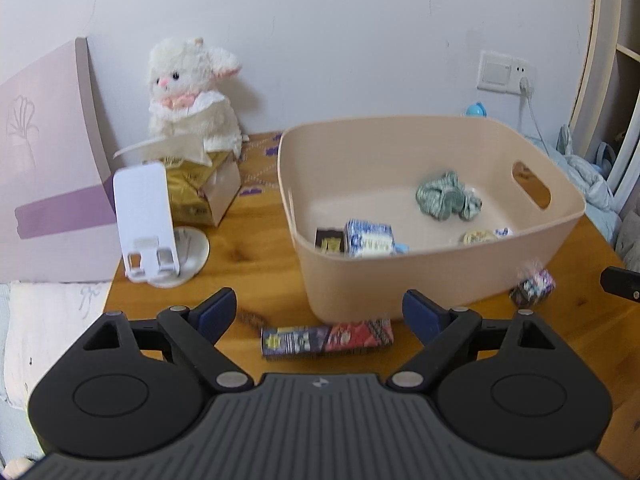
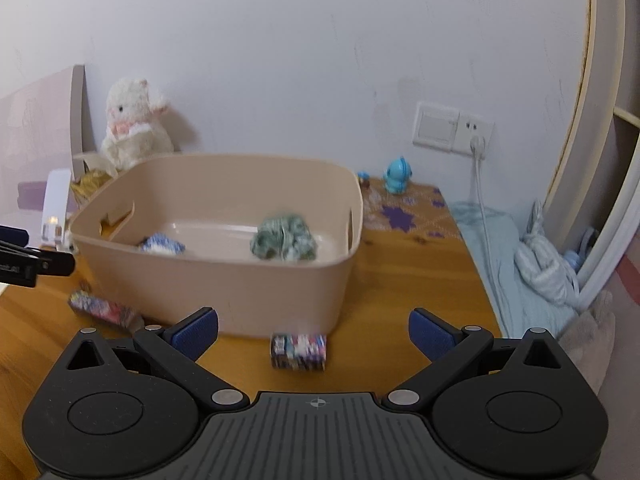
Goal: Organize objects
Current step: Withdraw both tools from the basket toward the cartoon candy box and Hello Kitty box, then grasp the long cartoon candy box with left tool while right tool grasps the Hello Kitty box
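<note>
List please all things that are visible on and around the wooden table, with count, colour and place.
basket: 1, beige, middle of table
scrunchie: 1, green, inside basket
small boxes in basket: 2, blue-white and dark, near front wall
round packet: 1, yellowish, inside basket
long box: 1, multicoloured, table in front of basket
small box: 1, multicoloured, table in front of basket
plush toy: 1, white, against wall
tissue box: 1, gold
phone stand: 1, white
figurine: 1, blue, back of table
left gripper: open
right gripper: open
</note>
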